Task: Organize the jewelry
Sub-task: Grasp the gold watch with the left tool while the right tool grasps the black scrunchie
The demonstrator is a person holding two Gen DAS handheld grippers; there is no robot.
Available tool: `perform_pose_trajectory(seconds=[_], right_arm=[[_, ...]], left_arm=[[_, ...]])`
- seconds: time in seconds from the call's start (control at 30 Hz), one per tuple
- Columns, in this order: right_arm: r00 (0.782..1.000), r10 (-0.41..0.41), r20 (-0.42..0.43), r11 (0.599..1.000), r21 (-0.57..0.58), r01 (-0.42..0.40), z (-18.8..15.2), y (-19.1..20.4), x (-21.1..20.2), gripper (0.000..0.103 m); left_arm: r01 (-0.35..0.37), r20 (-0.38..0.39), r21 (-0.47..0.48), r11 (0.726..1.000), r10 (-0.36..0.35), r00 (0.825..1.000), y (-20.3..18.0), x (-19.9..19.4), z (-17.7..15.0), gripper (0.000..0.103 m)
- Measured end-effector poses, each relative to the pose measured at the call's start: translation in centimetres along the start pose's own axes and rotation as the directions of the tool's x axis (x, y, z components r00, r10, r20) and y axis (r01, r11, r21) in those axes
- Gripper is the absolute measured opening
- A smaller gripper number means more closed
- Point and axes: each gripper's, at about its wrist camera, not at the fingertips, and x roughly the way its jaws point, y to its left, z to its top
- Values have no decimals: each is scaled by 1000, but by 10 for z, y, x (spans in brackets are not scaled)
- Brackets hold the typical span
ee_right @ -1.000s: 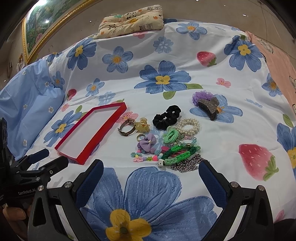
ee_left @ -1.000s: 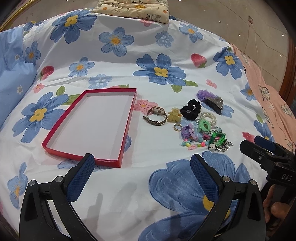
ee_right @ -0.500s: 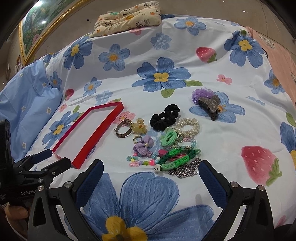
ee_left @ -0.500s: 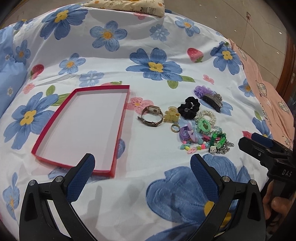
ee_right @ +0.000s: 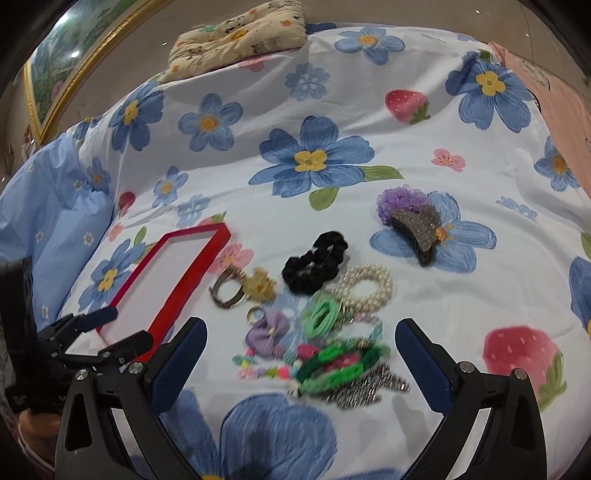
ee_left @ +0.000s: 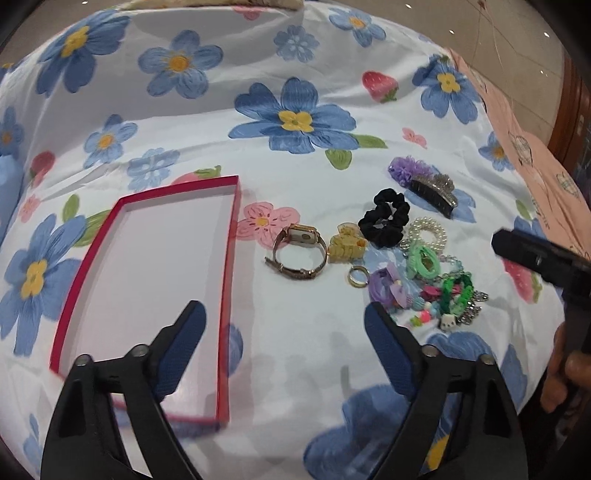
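A bed (ee_left: 207, 122) under a white sheet printed with blue flowers and strawberries carries everything. A patterned cushion (ee_right: 236, 27) sits at its far edge, well beyond the box, and a pink cloth (ee_left: 535, 155) lies along the bed's side far from the box.

The red box (ee_left: 229, 295) is a shallow open tray with a pale floor and nothing in it. All the jewelry lies loose on the sheet on one side of it. Nearest the box is the watch (ee_left: 300, 251), apart from the box wall. Just past the watch is the yellow clip (ee_left: 347, 245), and past that the black scrunchie (ee_left: 386, 218). Farthest from the box are the purple scrunchie (ee_left: 410, 171) and the dark claw clip (ee_left: 434, 192), touching each other.

Beyond the yellow clip, away from the box, the smaller pieces crowd together: pearl bracelet (ee_right: 367, 286), green hair tie (ee_right: 321, 314), purple bow (ee_right: 267, 334), green braid (ee_right: 340, 363) lying over a silver chain (ee_right: 365, 387), and a bead string (ee_right: 258, 369). The ring (ee_left: 358, 276) sits just beside the yellow clip.

The left tool (ee_left: 284, 345) hangs above the sheet with fingers spread wide, one fingertip over the box's near end, pinching nothing. The right tool (ee_right: 301, 360) is likewise spread wide and bare, its gap framing the braid and chain.
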Motion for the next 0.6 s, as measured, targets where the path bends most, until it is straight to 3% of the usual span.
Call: perform_pose_trajectory(seconds=[0.13,0.2,0.33,0.4,0.6], right_arm=[[1000,4,-14,1000,19,-4,18,-10,19,91],[1000,7,-25,1000,29,-6,27,-16,31,78],[998,9,-64,999,31,-7,44,-24,64,57],[996,5,-88,1000,28,-2,50,-27,81,46],[989,-22,-146,999,35,27,57,-38,119,45]], left_arm=[[29,-44,20,999,-29,999,2,27,16,76],[44,-61,29,999,-43,997,1,39,23,75],[88,-109,30,996,-84,990,-1,65,36,57],[100,-127,37,994,-95,987,-4,76,39,55],[108,-195,92,990,-89,977,-17,104,41,47]])
